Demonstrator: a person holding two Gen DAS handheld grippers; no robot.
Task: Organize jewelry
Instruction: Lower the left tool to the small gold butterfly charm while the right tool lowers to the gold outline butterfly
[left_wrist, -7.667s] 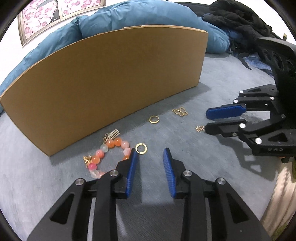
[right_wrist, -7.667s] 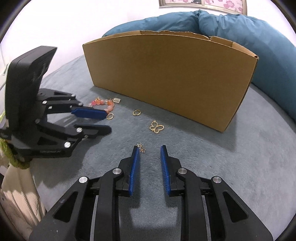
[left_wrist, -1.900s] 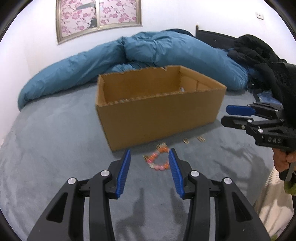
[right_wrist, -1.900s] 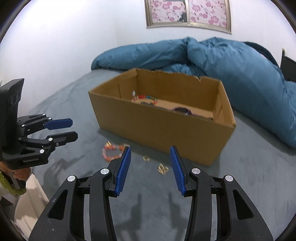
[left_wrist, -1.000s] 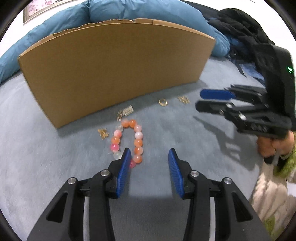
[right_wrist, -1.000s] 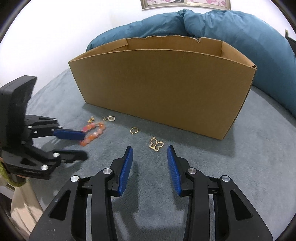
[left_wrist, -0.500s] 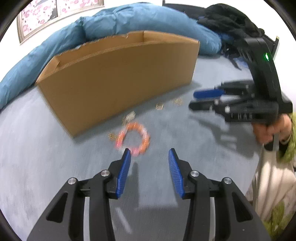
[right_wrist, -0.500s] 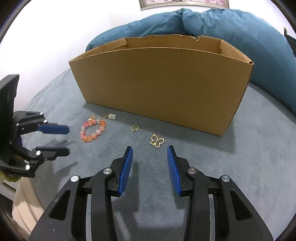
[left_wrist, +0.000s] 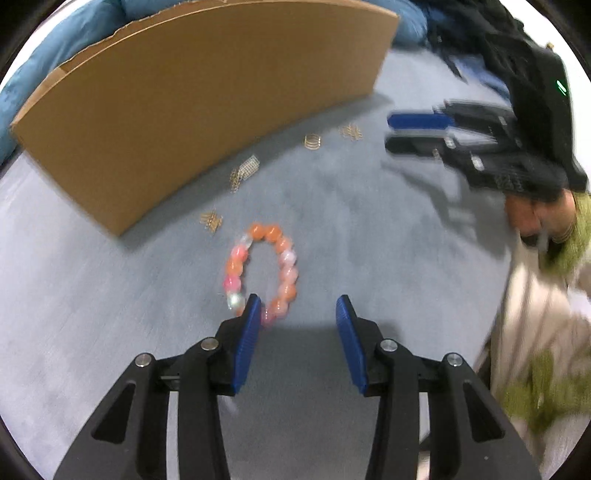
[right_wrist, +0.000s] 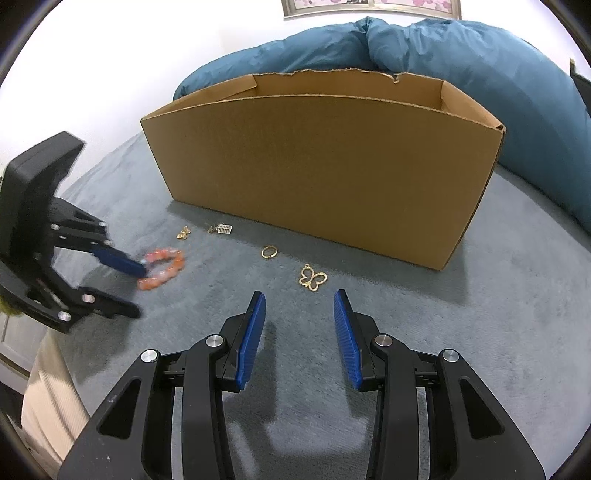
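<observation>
1. Left wrist view: left gripper (left_wrist: 299, 314) tipped steeply down at the grey-carpeted bed (left_wrist: 92, 295), blue pads apart with nothing between them. Orange-and-pink beaded bracelet (left_wrist: 260, 271) flat on the bed just ahead, its near end touching or tucked behind the left pad; too blurred to say which. Probably lined up to straddle the bead loop for a pick. Small gold charms (left_wrist: 243, 173) scattered along the foot of the brown cardboard box (left_wrist: 207, 92), likely the container for sorted pieces.

2. Right wrist view: right gripper (right_wrist: 299, 314) angled down over the bed, pads apart and empty, apparently waiting its turn. Gold butterfly-shaped pendant (right_wrist: 313, 278) just ahead of the fingertips, thin gold ring (right_wrist: 269, 252) beyond it, both near the box's front wall. Box open-topped, interior hidden from here.
</observation>
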